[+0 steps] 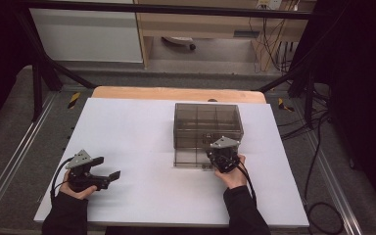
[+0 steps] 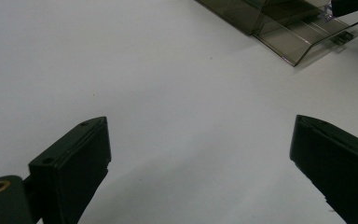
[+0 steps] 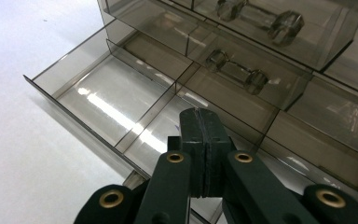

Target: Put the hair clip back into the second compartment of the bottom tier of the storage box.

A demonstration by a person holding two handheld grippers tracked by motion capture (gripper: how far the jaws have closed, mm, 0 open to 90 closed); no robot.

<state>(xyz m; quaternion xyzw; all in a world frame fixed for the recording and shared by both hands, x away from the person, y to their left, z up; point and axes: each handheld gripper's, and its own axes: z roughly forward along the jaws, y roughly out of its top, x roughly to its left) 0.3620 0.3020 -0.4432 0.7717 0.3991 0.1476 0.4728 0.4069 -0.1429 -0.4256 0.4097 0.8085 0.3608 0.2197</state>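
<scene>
pulled-out drawer (image 3: 121, 100) lies just beneath the closed right claw (image 3: 204, 122).

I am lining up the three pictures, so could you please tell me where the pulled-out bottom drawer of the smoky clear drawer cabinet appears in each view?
High view: the open drawer juts from the cabinet's foot, right of centre, beside the right gripper.
Left gripper view: the drawer lies in the top right corner.
Right gripper view: the drawer spreads across the left and centre, just beyond the shut jaws.
Shared landmark: the white table top.
</scene>
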